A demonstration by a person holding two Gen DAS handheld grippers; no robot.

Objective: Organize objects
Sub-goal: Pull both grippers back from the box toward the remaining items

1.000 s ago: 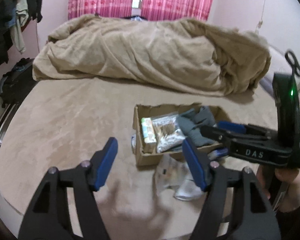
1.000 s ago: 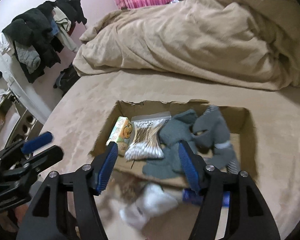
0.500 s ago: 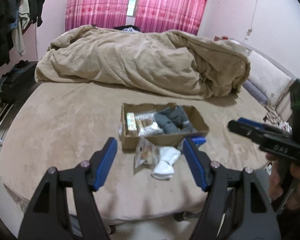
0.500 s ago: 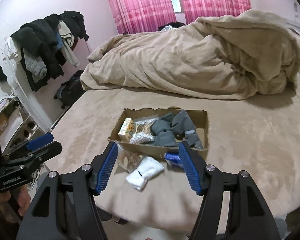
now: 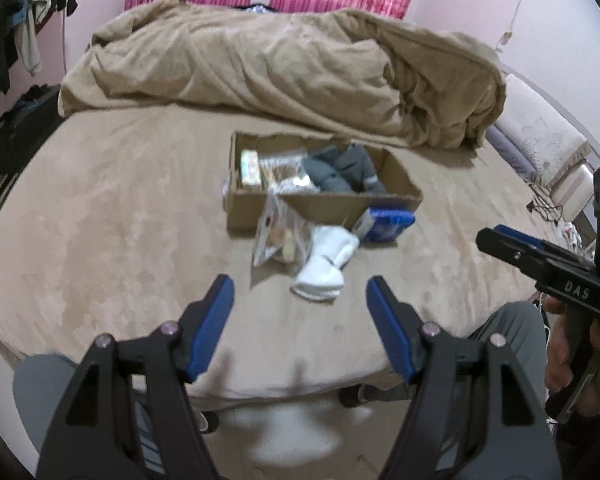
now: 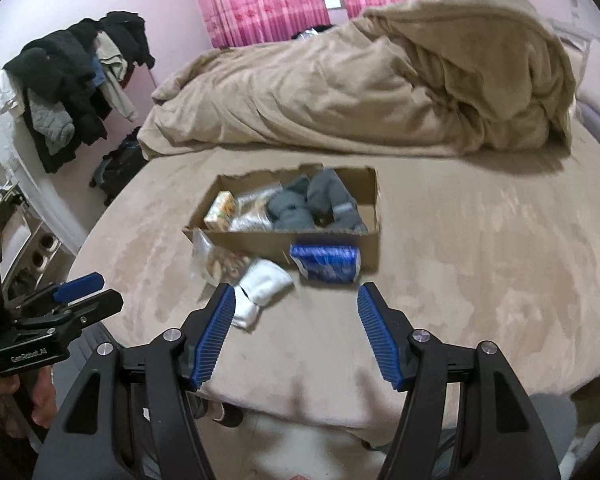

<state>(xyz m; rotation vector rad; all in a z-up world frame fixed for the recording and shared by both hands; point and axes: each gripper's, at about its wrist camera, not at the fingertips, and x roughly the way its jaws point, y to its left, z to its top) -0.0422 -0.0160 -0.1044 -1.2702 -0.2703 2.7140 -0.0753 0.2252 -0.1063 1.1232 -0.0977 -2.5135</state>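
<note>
While both tools hang over the near edge of the bed (image 6: pixel 480 240), neither has anything in it: the left gripper (image 5: pixel 300 296) stands spread with bare blue pads, and the right gripper (image 6: pixel 296 304) is likewise parted and empty. Out on the tan cover sits the cardboard box (image 6: pixel 260 242), holding grey socks (image 6: pixel 312 204), a small carton (image 6: pixel 220 210) and a clear packet (contents too blurred to tell). Just in front of it, outside, lie a white sock (image 5: pixel 324 264), a crinkled clear bag (image 5: pixel 278 232) touching the box wall, and a blue pack (image 6: pixel 326 262). A rumpled blanket (image 5: pixel 260 72) is heaped behind.
</note>
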